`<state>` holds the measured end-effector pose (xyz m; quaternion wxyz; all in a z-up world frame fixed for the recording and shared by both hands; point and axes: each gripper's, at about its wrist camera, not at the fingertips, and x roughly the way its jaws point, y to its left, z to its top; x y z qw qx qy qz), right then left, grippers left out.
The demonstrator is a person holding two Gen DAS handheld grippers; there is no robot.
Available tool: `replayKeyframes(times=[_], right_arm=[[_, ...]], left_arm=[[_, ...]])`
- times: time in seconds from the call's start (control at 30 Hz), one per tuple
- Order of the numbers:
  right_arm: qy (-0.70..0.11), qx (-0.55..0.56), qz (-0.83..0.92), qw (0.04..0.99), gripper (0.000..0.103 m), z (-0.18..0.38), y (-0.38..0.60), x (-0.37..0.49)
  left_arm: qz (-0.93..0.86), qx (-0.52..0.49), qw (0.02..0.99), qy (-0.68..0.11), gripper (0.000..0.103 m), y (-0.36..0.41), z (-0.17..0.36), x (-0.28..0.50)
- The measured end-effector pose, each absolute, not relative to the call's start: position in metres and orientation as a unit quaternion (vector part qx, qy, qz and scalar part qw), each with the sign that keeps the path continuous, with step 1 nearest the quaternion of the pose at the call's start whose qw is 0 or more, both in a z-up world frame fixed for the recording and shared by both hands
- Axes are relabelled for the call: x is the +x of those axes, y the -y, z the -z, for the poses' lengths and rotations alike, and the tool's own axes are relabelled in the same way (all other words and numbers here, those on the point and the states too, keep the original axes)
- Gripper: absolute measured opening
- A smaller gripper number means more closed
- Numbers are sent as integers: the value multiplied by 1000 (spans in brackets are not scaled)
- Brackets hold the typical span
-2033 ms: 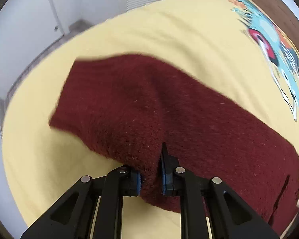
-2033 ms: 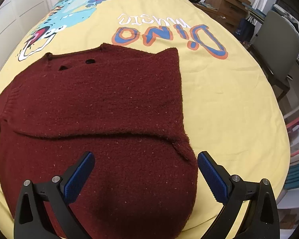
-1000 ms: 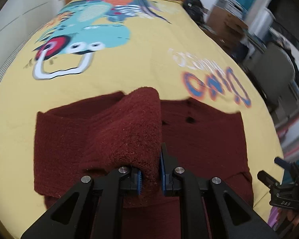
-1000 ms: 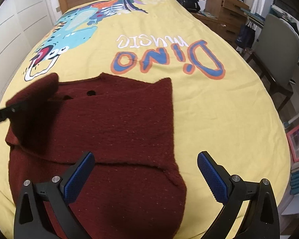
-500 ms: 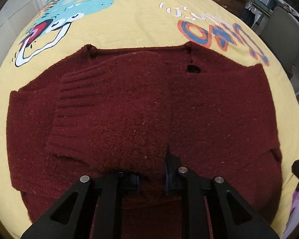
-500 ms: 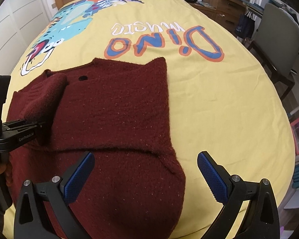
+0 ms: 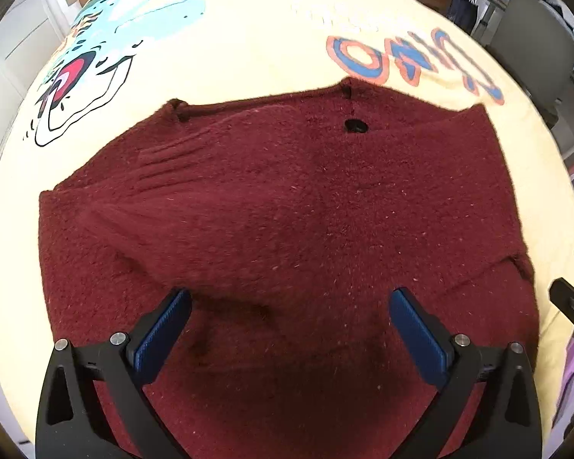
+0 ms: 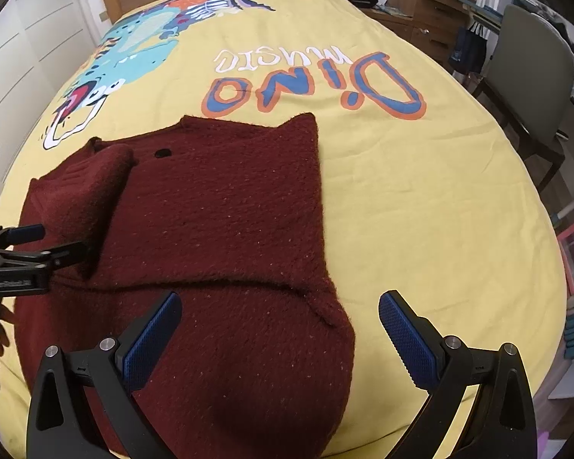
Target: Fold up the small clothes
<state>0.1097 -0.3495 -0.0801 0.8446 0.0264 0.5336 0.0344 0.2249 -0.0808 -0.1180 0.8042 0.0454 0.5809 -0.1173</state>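
Maroon sweater (image 7: 306,229) flat on yellow bedspread (image 8: 421,191), long axis near-to-far; left gripper (image 7: 289,329) jaws just opened wide, sleeve (image 7: 164,176) released onto body; right gripper (image 8: 279,329) spread, empty, nearer hem's right corner

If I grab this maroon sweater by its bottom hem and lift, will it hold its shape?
Probably not: the maroon sweater looks like soft, thick knit, and its folded sleeve already slumps in rounded creases. It would likely droop. The fuzzy surface should grip rather than slip.
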Motion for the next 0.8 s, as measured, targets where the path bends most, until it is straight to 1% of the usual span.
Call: replayKeyframes(times=[0.1, 0.3, 0.53, 0.57, 0.6, 0.67, 0.7, 0.73, 0.77, 0.8], right_arm=[[-533, 23, -37, 845, 103, 79, 347, 108], [-533, 15, -51, 844, 103, 79, 330, 108], [-538, -6, -74, 840, 103, 84, 293, 113], [-539, -12, -78, 838, 103, 84, 285, 115], [-540, -16, -81, 838, 103, 85, 279, 116], [-541, -26, -90, 836, 103, 86, 267, 118], [-540, -31, -93, 836, 103, 85, 259, 120], [-539, -36, -97, 836, 103, 84, 253, 121], [-537, -40, -101, 836, 103, 83, 245, 123], [-535, -46, -106, 837, 103, 82, 237, 126]], left_arm=[[123, 42, 806, -577, 102, 64, 111, 217], [119, 28, 806, -579, 102, 2, 106, 196], [27, 18, 810, -585, 101, -88, 131, 184], [20, 14, 811, -584, 97, -96, 134, 184], [14, 11, 813, -582, 86, -102, 138, 185], [8, 11, 809, -588, 73, -109, 147, 190], [10, 9, 804, -594, 68, -111, 153, 192], [15, 6, 802, -597, 64, -111, 158, 195], [20, 3, 801, -598, 58, -111, 162, 198], [25, 1, 801, -599, 55, -110, 165, 200]])
